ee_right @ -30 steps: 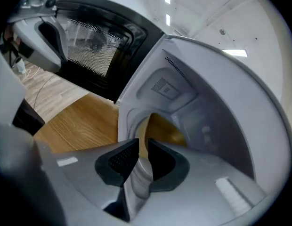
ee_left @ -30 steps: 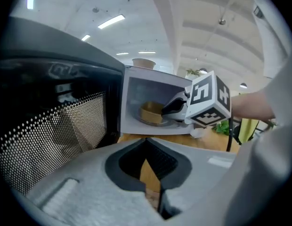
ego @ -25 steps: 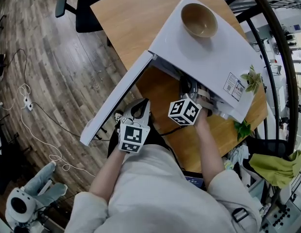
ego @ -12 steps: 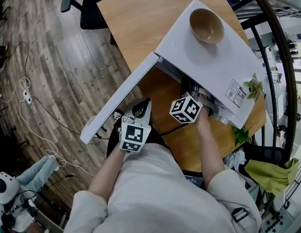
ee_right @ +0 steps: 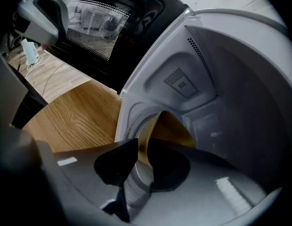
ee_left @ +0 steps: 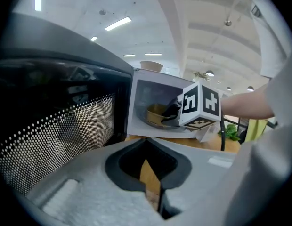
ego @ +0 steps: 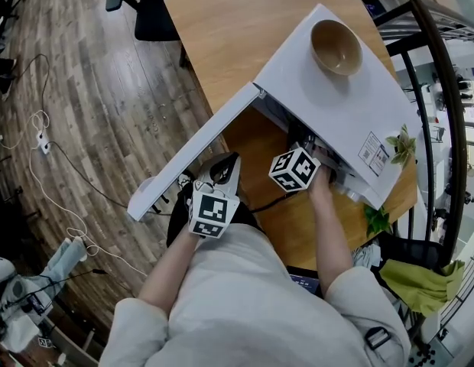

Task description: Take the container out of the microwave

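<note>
Barely anything has shifted: right gripper (ee_right: 136, 150) stays clamped on the rim of the tan round container (ee_right: 173, 126) inside the white microwave (ego: 313, 90), upper right; left gripper (ee_left: 149, 171) closed, empty, lower centre.

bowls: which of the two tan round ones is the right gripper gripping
The tan round bowl inside the white microwave; the right gripper pinches its rim. The other bowl sits on top, untouched.

Microwave (ego: 317, 102) casing: smooth white, faint sheen, painted-metal look. Door (ee_right: 103, 18) at 11 o'clock: glossy dark glass over dotted mesh. Container (ee_right: 174, 126): smooth tan, matt. Right gripper (ee_right: 142, 149): matt grey plastic, black jaw lining. Table (ego: 222, 21): light wood, satin grain. Floor (ego: 92, 75): dark worn planks.
</note>
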Demonstrator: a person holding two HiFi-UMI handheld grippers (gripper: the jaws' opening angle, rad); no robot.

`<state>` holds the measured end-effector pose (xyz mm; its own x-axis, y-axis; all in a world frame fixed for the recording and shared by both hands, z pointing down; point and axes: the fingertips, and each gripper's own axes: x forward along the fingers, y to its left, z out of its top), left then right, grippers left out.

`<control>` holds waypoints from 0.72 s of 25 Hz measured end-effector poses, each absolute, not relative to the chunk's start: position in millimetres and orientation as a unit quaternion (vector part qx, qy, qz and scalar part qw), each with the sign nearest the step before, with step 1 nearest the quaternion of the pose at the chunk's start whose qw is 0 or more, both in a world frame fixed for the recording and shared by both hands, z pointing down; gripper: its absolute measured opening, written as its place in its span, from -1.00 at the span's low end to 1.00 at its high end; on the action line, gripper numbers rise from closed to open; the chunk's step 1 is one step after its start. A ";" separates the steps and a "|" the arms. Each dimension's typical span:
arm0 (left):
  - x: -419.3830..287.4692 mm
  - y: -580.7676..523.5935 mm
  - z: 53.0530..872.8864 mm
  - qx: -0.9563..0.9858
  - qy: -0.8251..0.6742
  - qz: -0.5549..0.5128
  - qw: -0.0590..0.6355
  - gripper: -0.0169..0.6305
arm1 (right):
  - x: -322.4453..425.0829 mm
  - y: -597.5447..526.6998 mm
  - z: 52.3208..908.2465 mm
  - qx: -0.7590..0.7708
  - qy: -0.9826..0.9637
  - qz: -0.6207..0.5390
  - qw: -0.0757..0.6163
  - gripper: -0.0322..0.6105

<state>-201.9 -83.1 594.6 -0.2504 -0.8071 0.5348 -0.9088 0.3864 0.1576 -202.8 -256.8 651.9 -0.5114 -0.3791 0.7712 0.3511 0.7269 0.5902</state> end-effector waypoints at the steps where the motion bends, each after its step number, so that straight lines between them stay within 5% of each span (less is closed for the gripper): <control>1: -202.0 -82.9 594.3 0.546 -0.786 0.091 0.276 -0.94 | -202.7 -256.5 652.0 0.008 -0.787 -0.369 0.495 -0.62; 18: -192.6 -78.2 594.5 0.554 -0.778 0.098 0.280 -0.94 | -188.6 -235.7 646.3 0.004 -0.801 -0.349 0.487 -0.69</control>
